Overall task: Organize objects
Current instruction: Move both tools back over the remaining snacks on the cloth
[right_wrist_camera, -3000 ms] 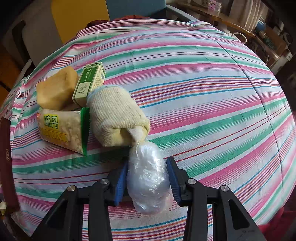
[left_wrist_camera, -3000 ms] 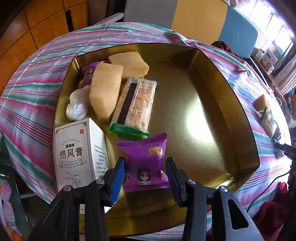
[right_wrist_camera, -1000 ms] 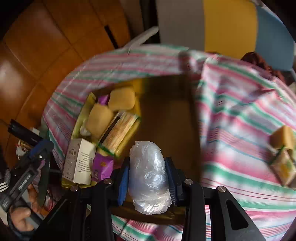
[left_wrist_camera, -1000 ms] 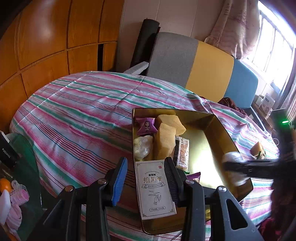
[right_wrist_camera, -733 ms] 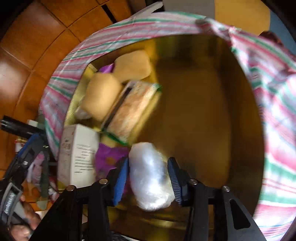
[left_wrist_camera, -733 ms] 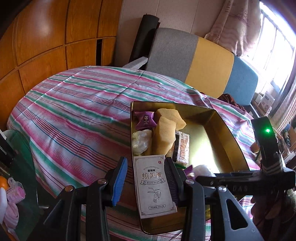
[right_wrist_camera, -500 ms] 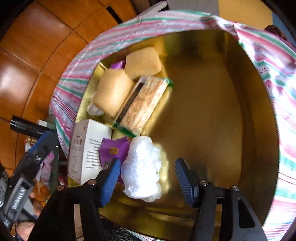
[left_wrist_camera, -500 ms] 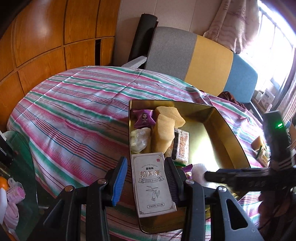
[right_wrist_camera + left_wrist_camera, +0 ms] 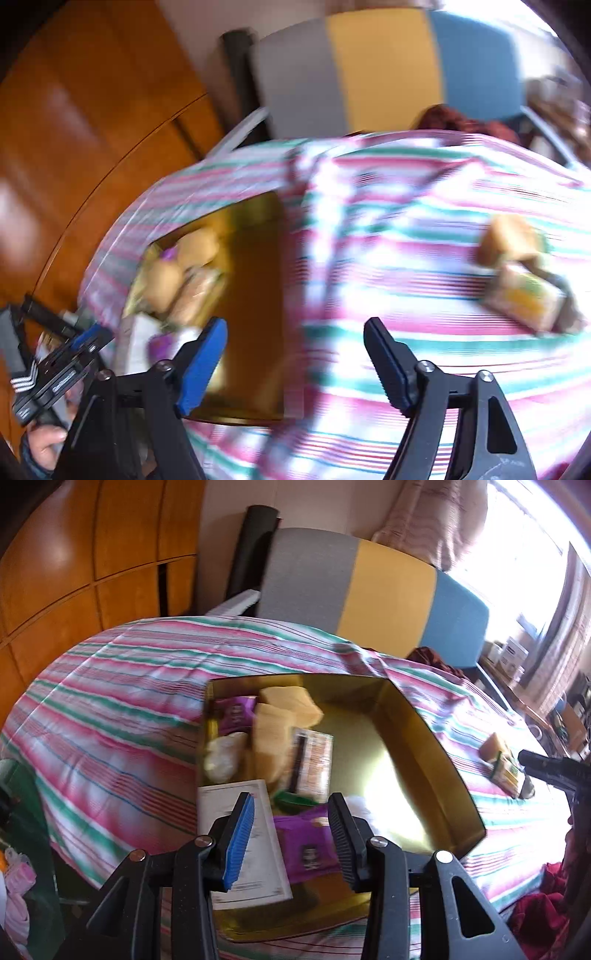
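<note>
A gold tin box (image 9: 436, 760) sits on the striped tablecloth. It holds yellow sponges (image 9: 273, 734), a cracker pack (image 9: 312, 762), purple snack packets (image 9: 308, 843), a white carton (image 9: 251, 842) and the clear plastic bag (image 9: 356, 803). My left gripper (image 9: 291, 834) is open and empty above the box's near end. My right gripper (image 9: 295, 365) is open and empty, above the cloth beside the box (image 9: 255, 277). A sponge (image 9: 509, 240) and snack packs (image 9: 524, 299) lie on the cloth to the right.
A grey, yellow and blue chair (image 9: 369, 590) stands behind the table. Wooden wall panels (image 9: 92, 554) are at the left. The right wrist view is blurred by motion.
My right gripper opened and let the plastic bag go into the box, then pulled back and swung right. My left gripper moved closer over the box.
</note>
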`<act>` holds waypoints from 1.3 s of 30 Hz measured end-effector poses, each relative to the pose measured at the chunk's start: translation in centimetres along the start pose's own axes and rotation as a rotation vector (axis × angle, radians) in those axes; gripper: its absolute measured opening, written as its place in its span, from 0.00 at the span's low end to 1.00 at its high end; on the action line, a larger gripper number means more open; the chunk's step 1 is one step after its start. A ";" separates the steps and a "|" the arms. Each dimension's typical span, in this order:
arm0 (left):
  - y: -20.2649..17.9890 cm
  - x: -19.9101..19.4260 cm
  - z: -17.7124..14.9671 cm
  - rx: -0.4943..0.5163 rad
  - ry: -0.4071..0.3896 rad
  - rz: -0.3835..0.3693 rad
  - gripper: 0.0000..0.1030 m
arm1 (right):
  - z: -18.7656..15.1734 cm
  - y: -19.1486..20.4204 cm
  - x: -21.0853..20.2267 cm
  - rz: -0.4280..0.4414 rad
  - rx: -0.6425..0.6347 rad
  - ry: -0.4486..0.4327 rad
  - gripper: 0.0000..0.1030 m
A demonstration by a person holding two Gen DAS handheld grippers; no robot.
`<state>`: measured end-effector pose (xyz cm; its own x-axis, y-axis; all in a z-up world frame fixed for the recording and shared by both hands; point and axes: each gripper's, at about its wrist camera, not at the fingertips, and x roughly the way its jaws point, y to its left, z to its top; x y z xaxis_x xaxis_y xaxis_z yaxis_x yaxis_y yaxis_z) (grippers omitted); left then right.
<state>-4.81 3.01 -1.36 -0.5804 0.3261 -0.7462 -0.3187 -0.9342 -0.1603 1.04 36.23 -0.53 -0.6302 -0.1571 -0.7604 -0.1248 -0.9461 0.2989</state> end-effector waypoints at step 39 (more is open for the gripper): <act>-33.8 17.6 4.7 0.257 0.354 -0.554 0.74 | -3.6 -26.8 -8.8 -0.150 0.707 -0.226 0.83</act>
<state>-7.78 41.04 -6.03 -0.0168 0.6362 -0.7713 -0.6887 -0.5666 -0.4524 12.69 61.90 -3.98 -0.6996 0.0930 -0.7085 -0.6358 -0.5334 0.5578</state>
